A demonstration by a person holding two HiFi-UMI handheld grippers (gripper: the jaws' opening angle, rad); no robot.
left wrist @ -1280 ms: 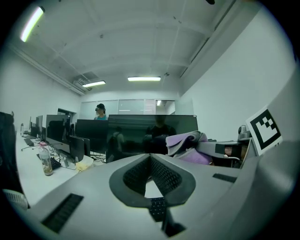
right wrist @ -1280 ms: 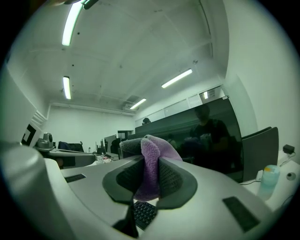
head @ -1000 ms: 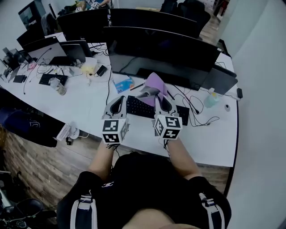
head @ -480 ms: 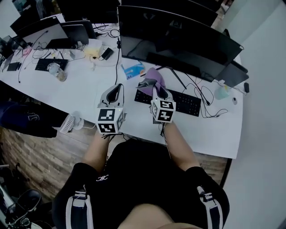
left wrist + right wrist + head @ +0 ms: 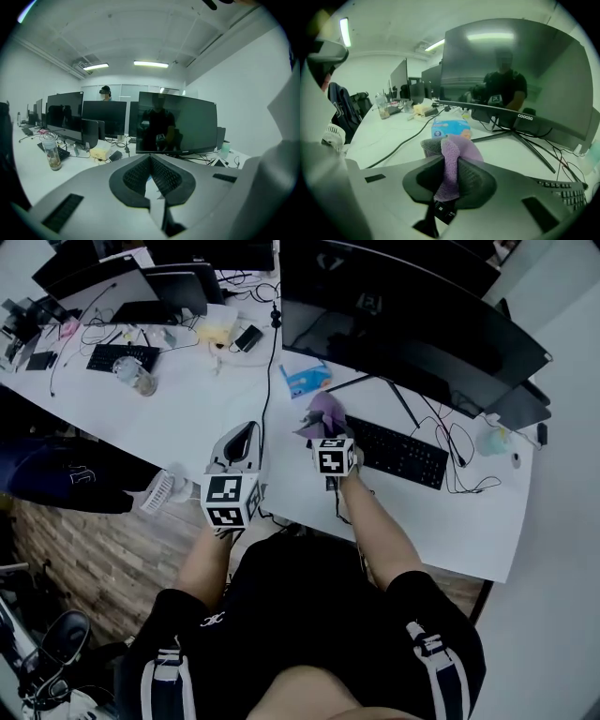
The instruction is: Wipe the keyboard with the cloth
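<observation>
The black keyboard lies on the white desk in front of a big dark monitor; its left end shows at the lower right of the right gripper view. My right gripper hangs just off the keyboard's left end, shut on a purple cloth. In the right gripper view the cloth is pinched between the jaws and bunches up above them. My left gripper is further left over bare desk. Its jaws meet with nothing between them.
A blue tissue pack and a black cable lie just beyond the grippers. The monitor and its stand rise behind the keyboard. A bottle stands at the right, a small fan at the near desk edge.
Both grippers have shifted left relative to the keyboard. The cloth was above the keyboard's left part and is now off its left end. The head view has swung as well.
</observation>
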